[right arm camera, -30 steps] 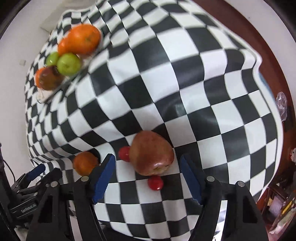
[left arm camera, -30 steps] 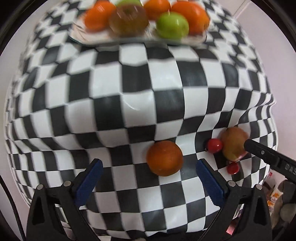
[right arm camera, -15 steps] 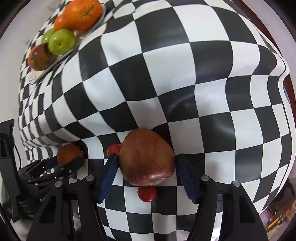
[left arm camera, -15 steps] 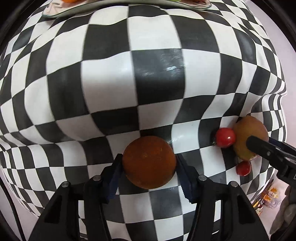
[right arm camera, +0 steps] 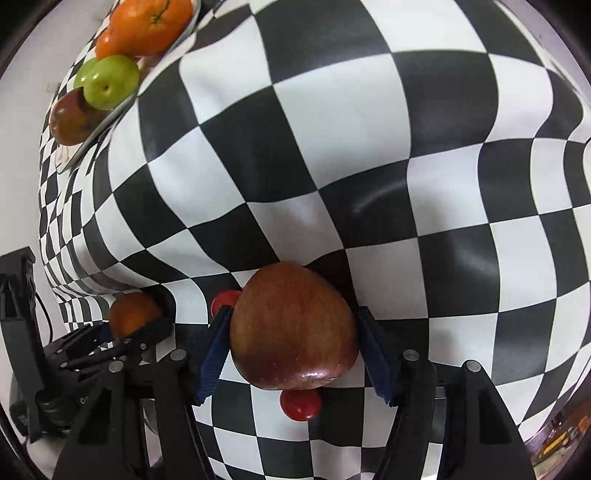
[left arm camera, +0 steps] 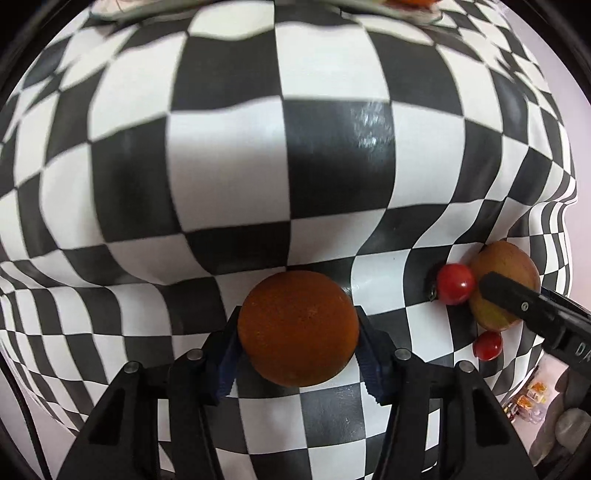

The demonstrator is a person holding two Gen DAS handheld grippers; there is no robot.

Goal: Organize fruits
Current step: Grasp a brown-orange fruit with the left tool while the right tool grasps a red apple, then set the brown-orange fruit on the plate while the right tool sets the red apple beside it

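Observation:
My left gripper is shut on an orange that rests on the checkered cloth. My right gripper is shut on a red apple; its blue pads press both sides. The apple also shows in the left wrist view, partly behind the right gripper's finger. Two cherry tomatoes lie beside the apple, one at its far left and one at its near side. The left gripper with its orange shows in the right wrist view.
A plate at the far left of the right wrist view holds a large orange, a green apple and a dark red fruit. The checkered cloth drapes over the table edge at right.
Both grippers moved down and forward and closed, the left on the orange and the right on the apple. The plate slid out of the top of the left view.

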